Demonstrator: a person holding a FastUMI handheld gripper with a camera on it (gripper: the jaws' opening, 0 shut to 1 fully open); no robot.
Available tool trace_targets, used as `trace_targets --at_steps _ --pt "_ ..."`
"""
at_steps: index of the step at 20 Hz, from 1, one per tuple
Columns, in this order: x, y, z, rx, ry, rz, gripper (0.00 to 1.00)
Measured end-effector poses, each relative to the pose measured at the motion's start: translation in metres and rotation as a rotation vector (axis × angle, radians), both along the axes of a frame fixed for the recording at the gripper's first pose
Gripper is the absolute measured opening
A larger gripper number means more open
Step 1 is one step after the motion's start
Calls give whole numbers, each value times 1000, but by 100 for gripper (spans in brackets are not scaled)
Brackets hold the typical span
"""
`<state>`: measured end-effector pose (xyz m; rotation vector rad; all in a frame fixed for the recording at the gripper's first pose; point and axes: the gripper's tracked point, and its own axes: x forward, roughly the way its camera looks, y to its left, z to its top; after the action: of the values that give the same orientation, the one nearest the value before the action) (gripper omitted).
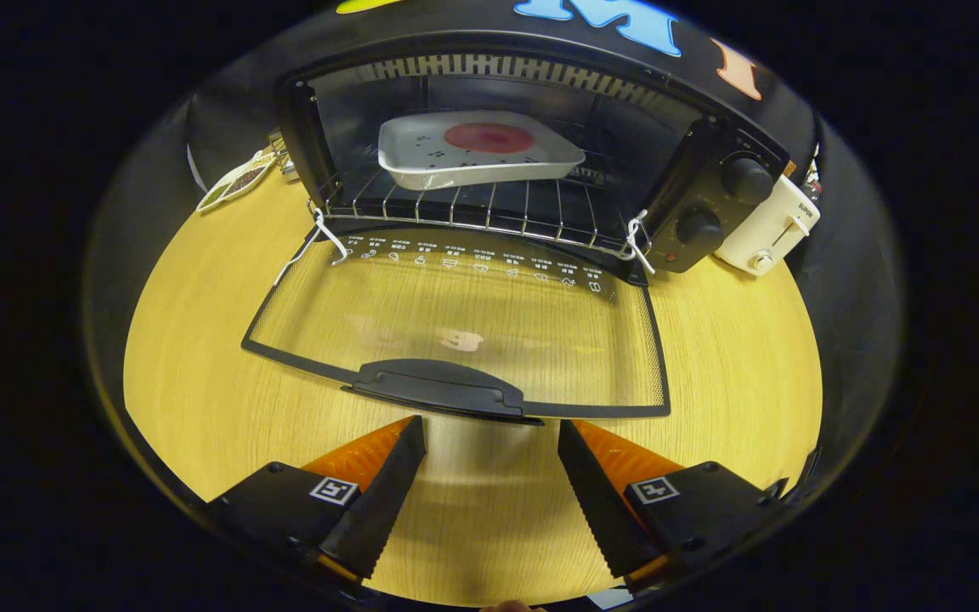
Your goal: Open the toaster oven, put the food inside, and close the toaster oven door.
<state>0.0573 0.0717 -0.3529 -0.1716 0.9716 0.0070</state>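
Note:
The black toaster oven (pixel 710 195) stands at the back of the wooden table with its glass door (pixel 464 319) folded down flat toward me. On the wire rack (pixel 489 208) inside rests a white dish (pixel 421 170) carrying a round red slice of food (pixel 489 137). The door's black handle (pixel 438 388) lies just ahead of my fingertips. My gripper (pixel 491 429) is open, its two orange-and-black fingers (pixel 387 476) spread with bare tabletop between them and touching nothing.
A white pop-up toaster (pixel 766 229) sits right of the oven. A small dish of seasonings (pixel 234 183) lies to the oven's left. White cords (pixel 324 238) hang at both door hinges. The light wooden table (pixel 200 365) stretches around the door.

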Motion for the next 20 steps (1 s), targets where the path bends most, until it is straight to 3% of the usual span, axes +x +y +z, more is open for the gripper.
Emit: trace_targets --at_steps 9,16,20 --pt "5 8 0 36 -3 -5 100" --pt "-3 9 31 81 -49 35 100" --pt "-3 12 69 129 -140 43 100"
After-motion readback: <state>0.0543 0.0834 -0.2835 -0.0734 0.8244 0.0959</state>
